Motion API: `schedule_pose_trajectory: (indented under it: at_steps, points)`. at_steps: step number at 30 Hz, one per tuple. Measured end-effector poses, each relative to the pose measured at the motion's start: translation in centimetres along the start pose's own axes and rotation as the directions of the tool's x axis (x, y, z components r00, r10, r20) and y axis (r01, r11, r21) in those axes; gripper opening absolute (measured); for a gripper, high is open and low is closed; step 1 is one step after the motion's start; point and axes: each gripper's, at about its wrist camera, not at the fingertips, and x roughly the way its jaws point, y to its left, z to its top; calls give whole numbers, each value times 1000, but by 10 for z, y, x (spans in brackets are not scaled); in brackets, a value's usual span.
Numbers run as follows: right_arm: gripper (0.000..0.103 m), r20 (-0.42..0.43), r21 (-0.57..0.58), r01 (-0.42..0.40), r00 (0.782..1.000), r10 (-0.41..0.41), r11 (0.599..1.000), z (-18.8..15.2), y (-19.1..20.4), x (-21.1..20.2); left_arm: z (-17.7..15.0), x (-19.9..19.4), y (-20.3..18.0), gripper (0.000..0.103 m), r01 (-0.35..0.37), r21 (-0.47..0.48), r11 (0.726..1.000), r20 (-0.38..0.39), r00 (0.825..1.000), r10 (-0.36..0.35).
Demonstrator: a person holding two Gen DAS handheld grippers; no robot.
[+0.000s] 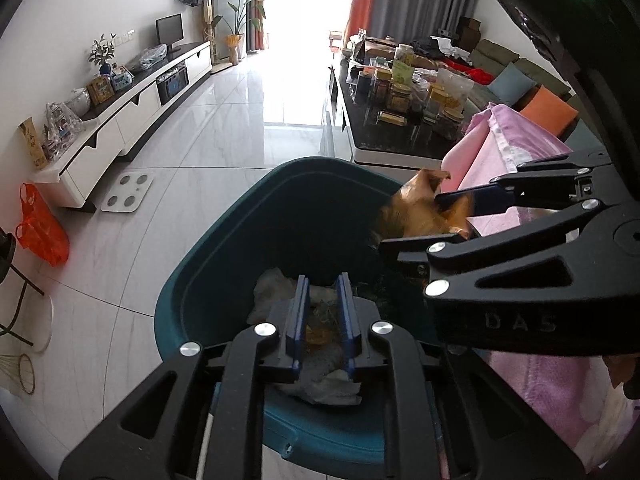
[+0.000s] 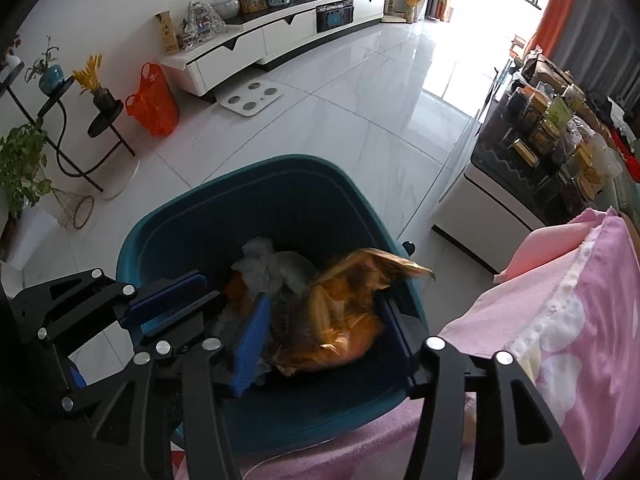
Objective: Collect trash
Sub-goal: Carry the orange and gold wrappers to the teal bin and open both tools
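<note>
Flooring is glossy white tile (image 2: 360, 92), sunlit from the window at 1 o'clock. Teal bin (image 2: 168, 232) stands beside a pink bedspread (image 2: 560, 320), holding white tissue (image 2: 276, 264). Right gripper (image 2: 324, 320) jaws stand apart around a crumpled orange wrapper (image 2: 340, 320) over the bin. Left gripper (image 1: 322, 312) jaws are narrowly open, empty. White media console (image 2: 280, 36) at 11 o'clock; cluttered tabletop (image 2: 492, 164) at 3 o'clock.

Crumpled golden wrapper (image 2: 340, 320) tilts inside the teal bin (image 2: 168, 220) (beside white tissues (image 2: 272, 264))
</note>
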Motion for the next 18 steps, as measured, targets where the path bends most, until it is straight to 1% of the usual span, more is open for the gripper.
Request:
schedule_pose_trajectory:
  at_steps: [1, 2, 4, 8, 10, 12, 13, 15, 16, 18]
  points:
    - [53, 2, 3, -4, 1000, 4, 1000, 0, -1, 0, 1, 0, 0, 23, -3, -3, 1000, 3, 1000, 3]
    - [53, 7, 9, -10, 1000, 10, 1000, 0, -2, -2, 1, -1, 0, 24, -4, -3, 1000, 6, 1000, 4]
    - [66, 14, 17, -15, 1000, 15, 1000, 0, -3, -4, 2, -3, -1, 29, -5, -7, 1000, 11, 1000, 5]
    - [66, 38, 29, -18, 999, 17, 999, 0, -5, -9, 2, -11, -1, 36, -19, -6, 1000, 30, 999, 19]
    - [66, 55, 32, -22, 998, 20, 999, -1, -6, -13, 2, -20, 1, 46, -24, -16, 1000, 50, 998, 25]
    - [67, 72, 31, -26, 997, 24, 999, -2, -6, -18, 0, -28, 5, 52, -40, -25, 999, 67, 997, 42]
    - [71, 81, 32, -23, 996, 20, 999, -2, -6, -20, -1, -33, 9, 56, -46, -34, 998, 76, 996, 48]
    - [75, 112, 27, 3, 994, -6, 1000, -4, -4, -27, -3, -43, 15, 62, -54, -52, 997, 93, 994, 59]
    - [76, 130, 19, 7, 992, -9, 1000, -6, -2, -31, -4, -50, 18, 66, -64, -61, 996, 104, 992, 70]
    - [77, 161, 18, 14, 987, -16, 1000, -9, -3, -40, -8, -62, 26, 68, -75, -78, 994, 121, 989, 84]
